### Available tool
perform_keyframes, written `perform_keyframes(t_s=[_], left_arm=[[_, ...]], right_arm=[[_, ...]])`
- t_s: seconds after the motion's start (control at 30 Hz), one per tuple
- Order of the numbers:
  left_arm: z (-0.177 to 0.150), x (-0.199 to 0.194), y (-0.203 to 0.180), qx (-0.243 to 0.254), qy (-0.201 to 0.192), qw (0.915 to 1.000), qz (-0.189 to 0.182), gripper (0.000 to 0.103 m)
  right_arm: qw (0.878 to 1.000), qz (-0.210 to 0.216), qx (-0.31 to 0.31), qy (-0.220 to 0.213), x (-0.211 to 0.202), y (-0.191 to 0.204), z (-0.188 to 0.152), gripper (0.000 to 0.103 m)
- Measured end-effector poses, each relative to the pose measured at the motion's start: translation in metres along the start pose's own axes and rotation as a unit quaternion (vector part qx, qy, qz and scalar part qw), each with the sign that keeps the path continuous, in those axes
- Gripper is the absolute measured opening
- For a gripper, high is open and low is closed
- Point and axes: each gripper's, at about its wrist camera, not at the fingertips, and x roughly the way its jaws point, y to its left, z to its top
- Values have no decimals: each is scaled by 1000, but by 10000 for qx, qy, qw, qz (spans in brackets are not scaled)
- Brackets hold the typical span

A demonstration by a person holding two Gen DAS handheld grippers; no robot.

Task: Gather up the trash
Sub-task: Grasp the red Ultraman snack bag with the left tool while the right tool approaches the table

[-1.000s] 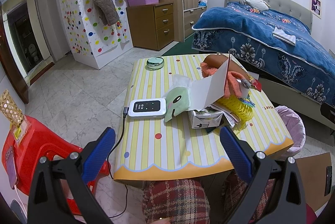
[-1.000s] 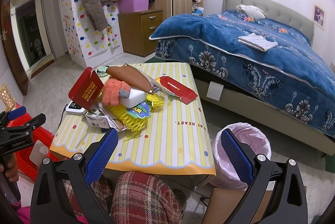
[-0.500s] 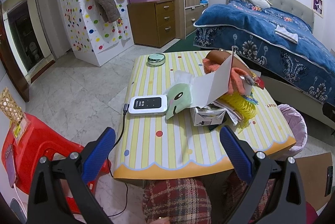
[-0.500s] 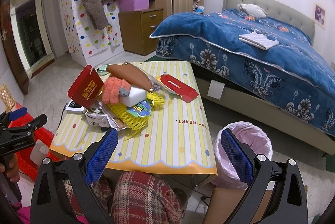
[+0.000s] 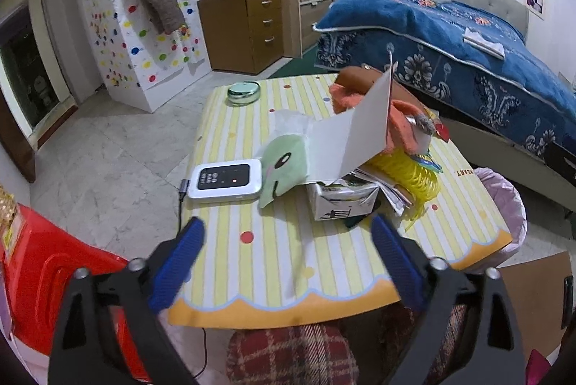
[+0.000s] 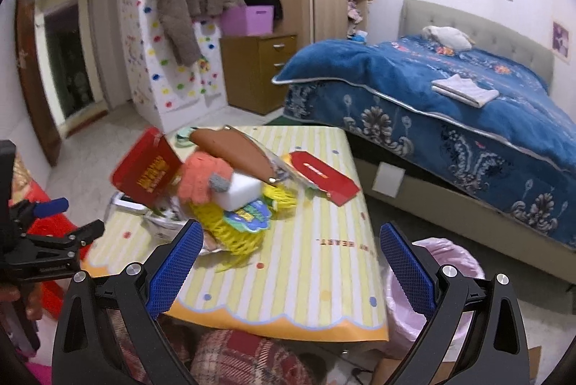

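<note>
The table (image 5: 288, 262) wears a smooth, slightly glossy striped plastic cover. At its two o'clock lies a heap: matt white card (image 5: 356, 136), fuzzy orange knit cloth (image 5: 399, 125), yellow plastic netting (image 5: 410, 169), and a printed paper carton (image 5: 342, 201). A soft green plush (image 5: 284, 161) touches a glossy white plastic device (image 5: 226, 181). The left claw (image 5: 288, 253) has ribbed blue rubbery pads on matt black plastic arms. The floor (image 5: 108, 161) looks like polished marble tile.

A yellow-and-white striped tablecloth (image 5: 288, 251) dotted in colours is lying between the blue finger pads (image 5: 178, 262); ahead, yellow netting (image 6: 230, 233), an orange glove (image 6: 201, 179) and a red carton (image 6: 145, 169) are piling up
</note>
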Motion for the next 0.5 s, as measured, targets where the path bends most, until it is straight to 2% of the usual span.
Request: perform_keyframes(t_s=[0.13,0.2,0.23,0.27,0.4,0.43,0.5], left_arm=[[4,12,-4,21,39,9999,-113,77],[8,15,-11,149,-70,9997,-193,74],[11,17,-16,245,-132,9994,-206,72],[12,18,-19,298,-169,9992,-221,68],[22,32,-35,543,-222,9979,-287,52],[24,35,-37,580,-232,9977,-270,49],[29,42,-42,664,-246,9971,-293,38]], right_arm=[[10000,-72,32,24,9,-6,-1,94],[9999,60,-23,85,14,-7,-1,91],[9999,95,-25,108,16,-7,-1,85],[9998,134,-39,153,19,-6,-1,67],[9995,189,-11,262,27,-8,-1,63],[9995,188,-12,271,28,-9,-1,61],[9993,218,-2,315,30,-11,-1,54]])
